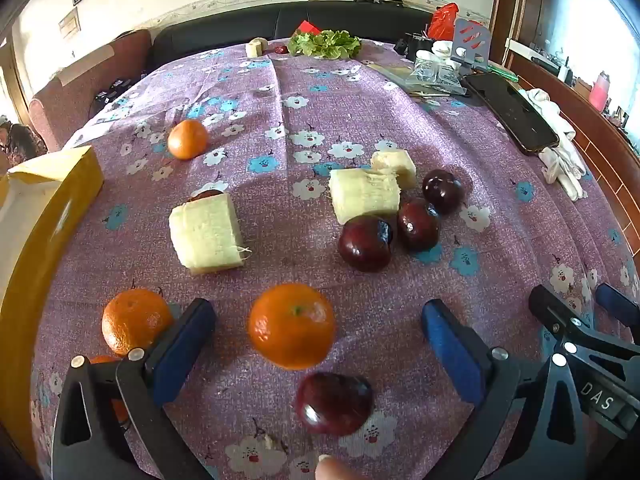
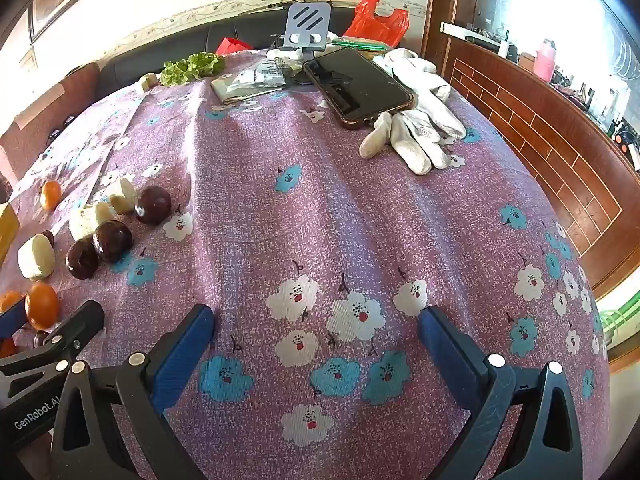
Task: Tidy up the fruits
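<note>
Between my left gripper's (image 1: pixel 318 320) spread, empty fingers sits a tangerine (image 1: pixel 292 326), a plum (image 1: pixel 334 403) just nearer; closing carelessly could nudge either into rolling. Another tangerine (image 1: pixel 136 320) touches the left finger, and something orange hides beneath it. On the right view, my right gripper (image 2: pixel 316 322) gapes over bare tablecloth (image 2: pixel 320 208); fruits crowd the blurred left edge.

You see a woven, matt floral tablecloth (image 1: pixel 360 92) across the frame, glossy smooth plums (image 1: pixel 365 243) at centre, and a dimpled-skinned orange (image 1: pixel 292 326) below.
</note>
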